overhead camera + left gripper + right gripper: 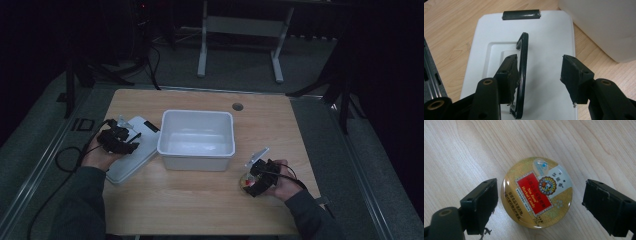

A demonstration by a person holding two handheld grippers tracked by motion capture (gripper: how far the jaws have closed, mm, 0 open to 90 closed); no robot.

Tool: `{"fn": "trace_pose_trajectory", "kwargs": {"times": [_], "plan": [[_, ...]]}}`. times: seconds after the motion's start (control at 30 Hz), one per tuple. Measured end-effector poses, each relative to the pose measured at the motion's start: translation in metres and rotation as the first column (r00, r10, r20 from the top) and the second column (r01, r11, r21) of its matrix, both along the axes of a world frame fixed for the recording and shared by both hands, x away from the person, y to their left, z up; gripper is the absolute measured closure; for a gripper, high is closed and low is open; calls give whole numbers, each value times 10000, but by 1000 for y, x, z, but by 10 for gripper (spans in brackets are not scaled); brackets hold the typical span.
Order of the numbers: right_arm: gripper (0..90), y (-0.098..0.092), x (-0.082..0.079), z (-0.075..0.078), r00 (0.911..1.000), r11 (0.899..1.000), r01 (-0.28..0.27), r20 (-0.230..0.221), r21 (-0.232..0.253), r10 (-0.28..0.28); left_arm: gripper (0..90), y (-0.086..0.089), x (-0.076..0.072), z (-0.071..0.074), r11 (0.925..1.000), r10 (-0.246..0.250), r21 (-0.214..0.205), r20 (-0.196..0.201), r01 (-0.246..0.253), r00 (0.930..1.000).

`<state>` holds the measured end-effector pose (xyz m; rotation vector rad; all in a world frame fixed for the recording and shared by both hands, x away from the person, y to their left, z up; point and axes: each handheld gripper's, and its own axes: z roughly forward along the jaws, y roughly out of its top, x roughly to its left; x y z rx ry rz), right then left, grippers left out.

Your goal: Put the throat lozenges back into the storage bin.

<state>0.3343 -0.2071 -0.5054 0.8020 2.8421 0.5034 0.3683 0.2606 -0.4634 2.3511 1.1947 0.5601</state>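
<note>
So, our right gripper [540, 202] spread wide around candy tin [537, 192], gaps both sides, tin flat on table [200, 200] near right edge. Our left gripper [540, 75] also open over white lid [549, 45], black handle [522, 75] against one pad. Bin [196, 150] sits between.

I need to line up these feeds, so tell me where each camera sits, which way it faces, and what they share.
High view: above the person's side, facing forward and down at the table; forearms, both grippers.
Left gripper view: on the left gripper, looking down at the white lid; open jaws.
Right gripper view: on the right gripper, over the candy tin; open jaws.
Shared: lid and tin also appear from above.
</note>
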Motion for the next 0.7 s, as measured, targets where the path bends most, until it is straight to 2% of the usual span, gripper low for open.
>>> {"fn": "trace_pose_trajectory", "kwargs": {"times": [0.33,0.57,0.7], "plan": [[122,6,2,-2,9997,9989,-239,-28,-407,238,476,2,-1,0,10000,53,-69,30,-53,10000],[117,7,5,-6,9990,9985,-227,-384,-504,208,474,2,-1,-1,10000,58,-65,-1,-58,10000],[118,8,5,-8,9987,9982,-288,-442,-534,264,474,2,-1,-1,10000,66,-53,7,-66,10000]]}}
